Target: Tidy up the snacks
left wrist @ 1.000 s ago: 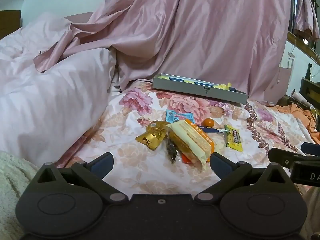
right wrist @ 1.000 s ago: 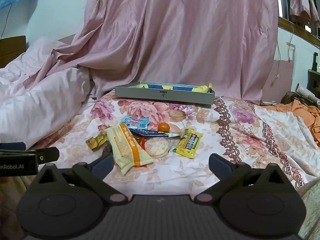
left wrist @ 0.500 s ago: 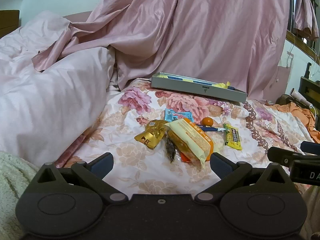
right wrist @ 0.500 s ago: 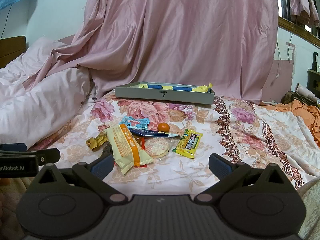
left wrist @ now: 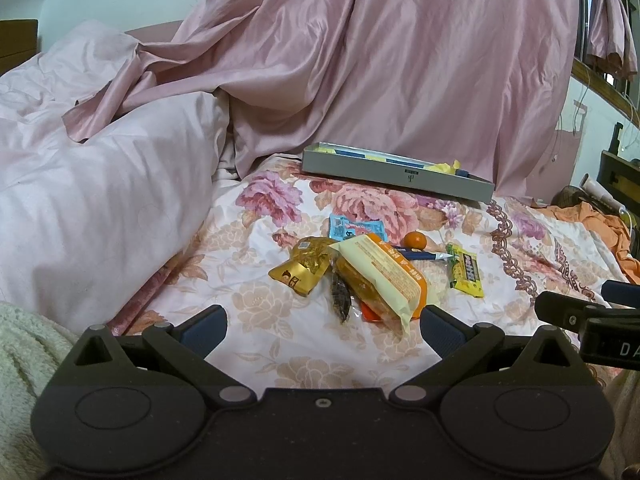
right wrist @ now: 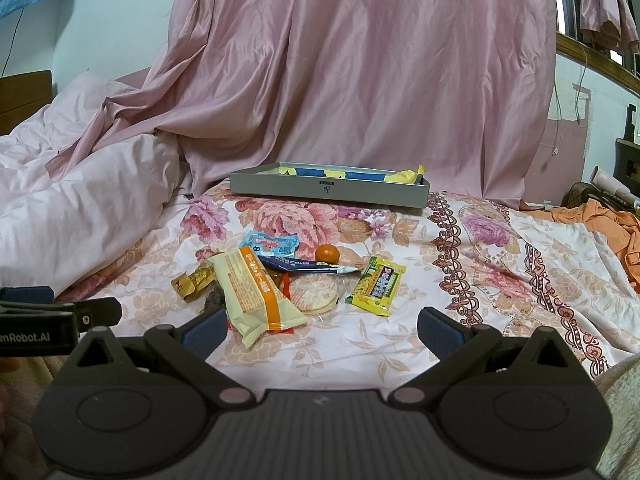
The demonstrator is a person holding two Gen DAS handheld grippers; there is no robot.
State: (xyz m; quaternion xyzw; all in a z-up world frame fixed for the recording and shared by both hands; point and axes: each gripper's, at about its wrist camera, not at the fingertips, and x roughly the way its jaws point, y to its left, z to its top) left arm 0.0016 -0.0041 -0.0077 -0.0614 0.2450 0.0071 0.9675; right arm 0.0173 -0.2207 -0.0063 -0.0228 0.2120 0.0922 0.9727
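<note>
A pile of snacks lies on the floral bedsheet: a cream and orange packet (left wrist: 380,276) (right wrist: 252,292), a gold packet (left wrist: 304,266) (right wrist: 192,280), a light blue packet (left wrist: 352,227) (right wrist: 270,243), a small orange fruit (left wrist: 415,239) (right wrist: 327,253), a yellow packet (left wrist: 465,274) (right wrist: 378,285), a round rice cracker (right wrist: 314,294). A grey tray (left wrist: 396,178) (right wrist: 328,190) stands behind them. My left gripper (left wrist: 322,326) is open and empty, just short of the pile. My right gripper (right wrist: 320,328) is open and empty, also in front of it.
A pale pink duvet (left wrist: 92,184) (right wrist: 80,200) is heaped at the left. A pink curtain (right wrist: 360,72) hangs behind the tray. Orange cloth (right wrist: 608,224) lies at the right edge of the bed.
The left gripper has drifted very slightly; the snacks look a touch lower and nearer in its view. The right view is unchanged.
</note>
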